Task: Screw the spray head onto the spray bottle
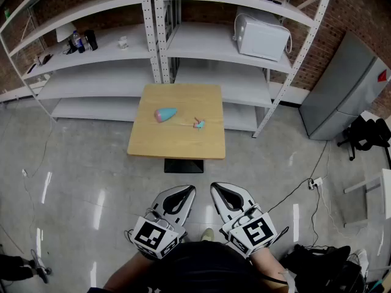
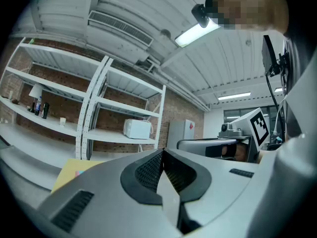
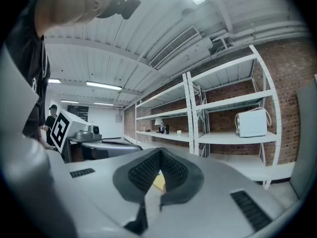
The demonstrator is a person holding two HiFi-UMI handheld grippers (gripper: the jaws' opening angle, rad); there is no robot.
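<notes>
A small square wooden table (image 1: 177, 145) stands ahead of me on the grey floor. On it lies a light-blue spray bottle (image 1: 165, 114) with a pink end, on its side. To its right lies the small spray head (image 1: 198, 124) with a thin tube reaching toward the bottle. My left gripper (image 1: 185, 192) and right gripper (image 1: 219, 190) are held close to my body, well short of the table, both shut and empty. In the left gripper view the jaws (image 2: 162, 151) meet at the tips, and a corner of the table (image 2: 74, 172) shows. The right gripper (image 3: 159, 152) points at the shelves.
White metal shelving (image 1: 159, 47) stands behind the table, with a white microwave (image 1: 261, 36) and small bottles (image 1: 79, 41) on it. A grey cabinet (image 1: 348, 90) stands at the right, with a black chair (image 1: 369, 133) beside it. Cables (image 1: 305, 188) run across the floor.
</notes>
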